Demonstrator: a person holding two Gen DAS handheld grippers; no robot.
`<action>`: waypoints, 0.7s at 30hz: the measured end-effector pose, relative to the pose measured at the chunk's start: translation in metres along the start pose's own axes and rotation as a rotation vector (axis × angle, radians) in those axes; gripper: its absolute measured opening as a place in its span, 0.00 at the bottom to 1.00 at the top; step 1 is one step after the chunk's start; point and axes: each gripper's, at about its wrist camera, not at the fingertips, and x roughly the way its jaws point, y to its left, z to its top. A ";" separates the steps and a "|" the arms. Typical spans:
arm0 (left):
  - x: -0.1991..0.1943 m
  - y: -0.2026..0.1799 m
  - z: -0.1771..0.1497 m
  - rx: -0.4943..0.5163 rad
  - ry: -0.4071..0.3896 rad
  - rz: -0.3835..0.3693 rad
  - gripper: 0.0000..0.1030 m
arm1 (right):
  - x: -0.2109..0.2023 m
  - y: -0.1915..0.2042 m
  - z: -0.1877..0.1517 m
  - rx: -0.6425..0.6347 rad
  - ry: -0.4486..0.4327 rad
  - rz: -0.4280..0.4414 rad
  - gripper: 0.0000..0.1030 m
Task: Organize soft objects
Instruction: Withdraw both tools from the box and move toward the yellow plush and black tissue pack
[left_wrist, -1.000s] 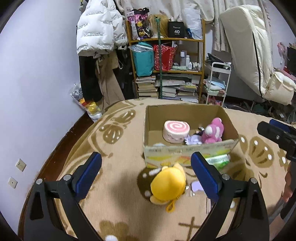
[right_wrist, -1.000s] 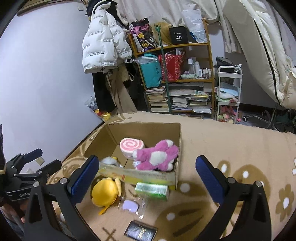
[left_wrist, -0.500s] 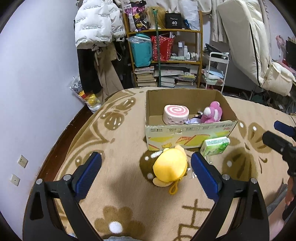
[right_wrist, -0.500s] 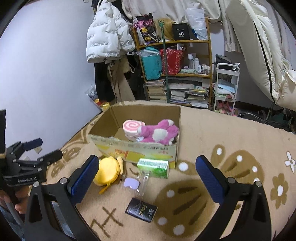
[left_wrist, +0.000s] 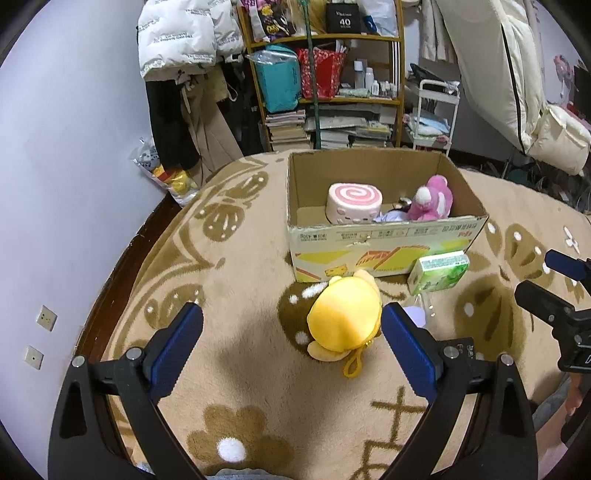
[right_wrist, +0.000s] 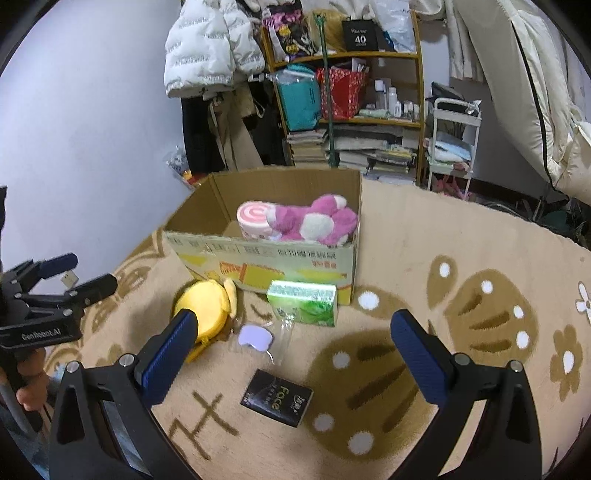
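Yellow plush (left_wrist: 345, 319) lying on the patterned rug (left_wrist: 236, 266), straight ahead of the left gripper (left_wrist: 291, 341) and between its spread, empty jaws, nearer the right-hand pad. Just beyond it, touching or nearly touching, the front wall of the cardboard box (left_wrist: 384, 242), already holding a pink swirl-roll cushion (left_wrist: 354, 203) and a pink plush (left_wrist: 432, 203). Off to the gripper's right, a green tissue pack (left_wrist: 439, 271) leaning against the box and a small lilac item (right_wrist: 255, 338) in clear wrap, possibly a soft pad, hard to tell. Right gripper (right_wrist: 291, 347) also wide open, holding nothing, hovering over a dark sachet (right_wrist: 277, 397) with the tissue pack ahead.

Likely step: grasping the yellow plush for the box. Best done by shifting slightly right to centre it, dropping low, closing across the round body rather than the dangling loop, squeezing firmly since the stuffing will give, then lifting clear of the box rim before release.
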 end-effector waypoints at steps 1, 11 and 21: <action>0.004 -0.001 0.000 0.006 0.011 -0.001 0.93 | 0.003 0.000 -0.001 0.001 0.011 -0.002 1.00; 0.032 -0.009 -0.002 0.044 0.089 -0.022 0.93 | 0.028 -0.003 -0.012 0.000 0.103 -0.022 1.00; 0.063 -0.024 0.001 0.089 0.164 -0.048 0.93 | 0.055 -0.003 -0.023 0.019 0.195 -0.033 1.00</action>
